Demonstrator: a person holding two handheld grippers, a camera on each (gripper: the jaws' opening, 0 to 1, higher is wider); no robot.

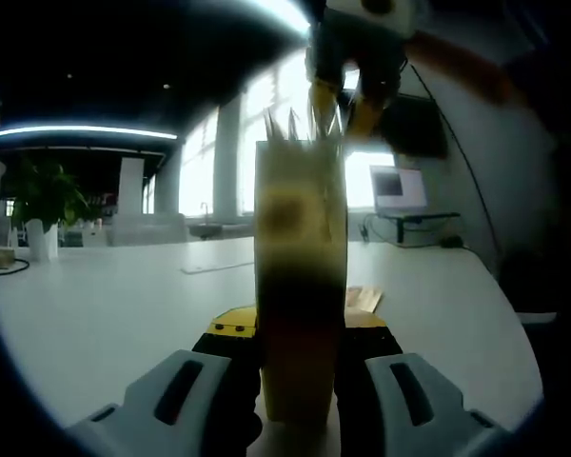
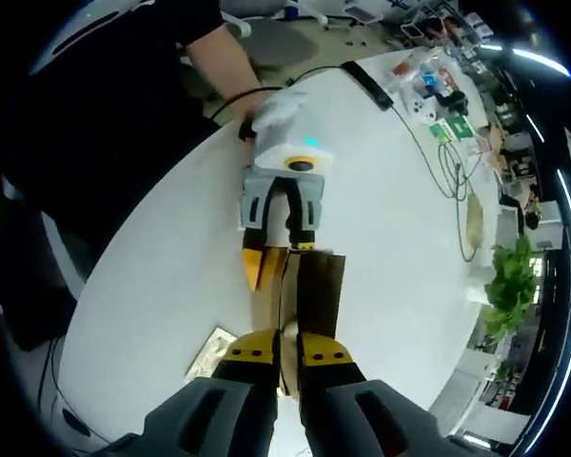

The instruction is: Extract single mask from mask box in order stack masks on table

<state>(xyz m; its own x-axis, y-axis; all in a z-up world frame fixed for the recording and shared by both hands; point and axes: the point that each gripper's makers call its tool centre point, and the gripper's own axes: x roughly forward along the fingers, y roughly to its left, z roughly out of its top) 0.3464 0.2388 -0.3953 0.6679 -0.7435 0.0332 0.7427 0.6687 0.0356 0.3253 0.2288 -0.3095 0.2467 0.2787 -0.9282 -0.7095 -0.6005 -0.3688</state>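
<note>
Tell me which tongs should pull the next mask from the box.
Right. The left tongs are clamped on the mask box, holding it upright on the table, so they are occupied. The right tongs hang just over the box's open top, where mask edges stick up.

Left gripper view: low, level over tabletop [image 1: 95, 305], close on mask box [image 1: 300, 286]. Right gripper view: steeply downward, same box at 12 o'clock.

A: Where are the two grippers?
B: The left gripper [image 2: 278, 249] reaches in from a person's hand [image 2: 274, 108], fingers closed on something. The right gripper [image 2: 287, 354] points down opposite it, fingers pinched nearly together.
</note>
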